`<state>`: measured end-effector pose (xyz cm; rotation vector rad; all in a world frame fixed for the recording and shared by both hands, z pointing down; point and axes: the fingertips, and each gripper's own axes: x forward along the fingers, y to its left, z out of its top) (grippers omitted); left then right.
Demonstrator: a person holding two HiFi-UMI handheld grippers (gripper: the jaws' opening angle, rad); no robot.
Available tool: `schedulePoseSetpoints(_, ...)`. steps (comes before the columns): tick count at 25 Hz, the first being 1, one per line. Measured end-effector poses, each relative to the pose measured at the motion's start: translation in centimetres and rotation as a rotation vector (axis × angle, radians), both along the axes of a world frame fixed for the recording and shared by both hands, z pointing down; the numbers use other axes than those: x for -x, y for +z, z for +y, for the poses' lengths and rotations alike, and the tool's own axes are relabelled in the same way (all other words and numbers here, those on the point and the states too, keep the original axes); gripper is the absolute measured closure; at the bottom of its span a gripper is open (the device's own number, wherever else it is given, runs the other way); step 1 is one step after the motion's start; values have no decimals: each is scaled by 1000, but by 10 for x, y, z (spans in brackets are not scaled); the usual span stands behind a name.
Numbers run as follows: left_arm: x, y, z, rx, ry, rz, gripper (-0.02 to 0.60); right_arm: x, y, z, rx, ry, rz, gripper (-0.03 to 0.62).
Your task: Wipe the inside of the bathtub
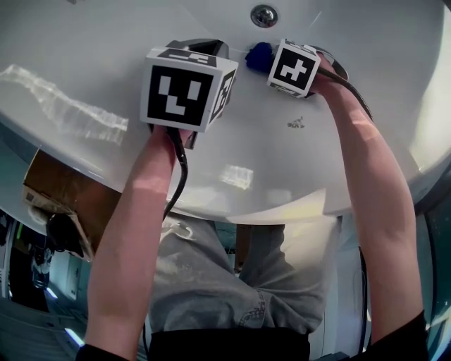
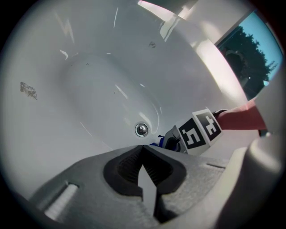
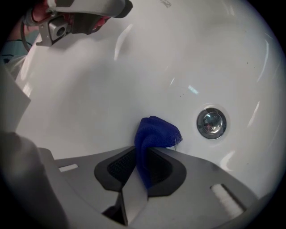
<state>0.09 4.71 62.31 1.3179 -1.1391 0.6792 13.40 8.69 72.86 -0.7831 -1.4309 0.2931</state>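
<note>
Blue cloth stands out against white tub

A glossy white bathtub (image 1: 84, 42) fills the head view, with its chrome-silver drain (image 1: 263, 15) at twelve o'clock and a deep blue cloth (image 1: 258, 56) just beneath. The left gripper (image 2: 143, 147) and right gripper (image 3: 143, 151) are matt grey with black ribbed pads (image 2: 123, 167). Their marker cubes (image 1: 184, 88) carry black square patterns on white. A brown cardboard box (image 1: 67, 194) shows at eight o'clock, a pale grey shirt (image 1: 211, 282) at six.

Right gripper (image 1: 280, 63) in bathtub (image 1: 366, 42) — apparently holding blue cloth (image 1: 258, 56).
</note>
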Motion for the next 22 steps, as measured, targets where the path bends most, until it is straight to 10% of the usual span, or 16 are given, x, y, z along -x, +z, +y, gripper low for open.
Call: schedulePoseSetpoints(22, -33, -53, 7, -26, 84, -7, 577, -45, -150, 42, 186, -31, 42, 516)
